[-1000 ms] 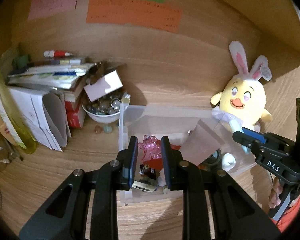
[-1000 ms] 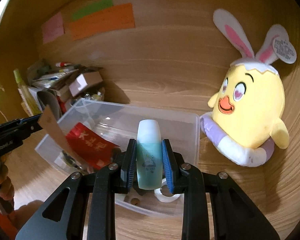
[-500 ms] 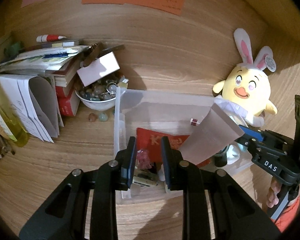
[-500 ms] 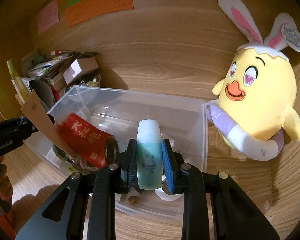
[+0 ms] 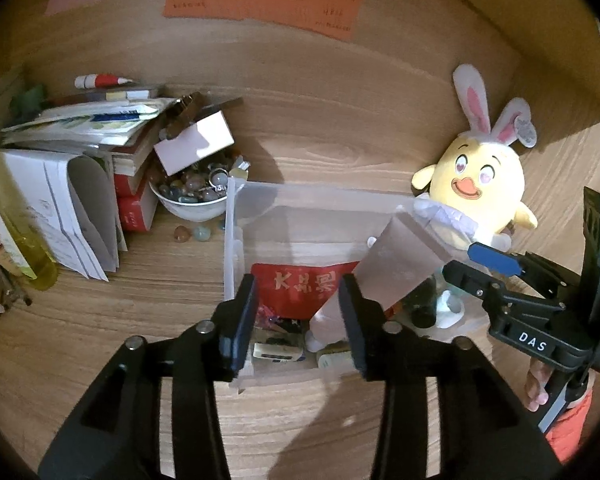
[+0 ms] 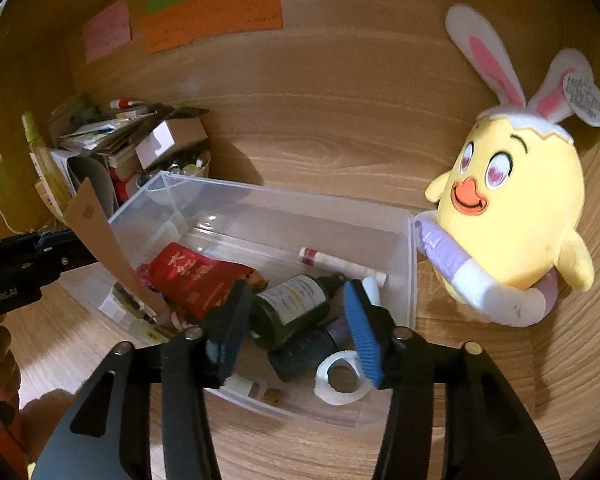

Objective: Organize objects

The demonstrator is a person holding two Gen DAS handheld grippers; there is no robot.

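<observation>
- Both grippers are opening over the clear bin (image 6: 410, 272): left gripper (image 5: 298, 320) and right gripper (image 6: 296, 328) are gripping nothing.
- Dark bottle (image 6: 290, 306) is lying in the bin under the right jaws.
- Red packet (image 5: 300, 290) is lying just beyond the left jaws.
- Plush chick (image 6: 512, 220) is leaning against the bin's far corner.

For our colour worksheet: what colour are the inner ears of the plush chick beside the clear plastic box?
Pink, edged in white; the right wrist view shows them best.
</observation>
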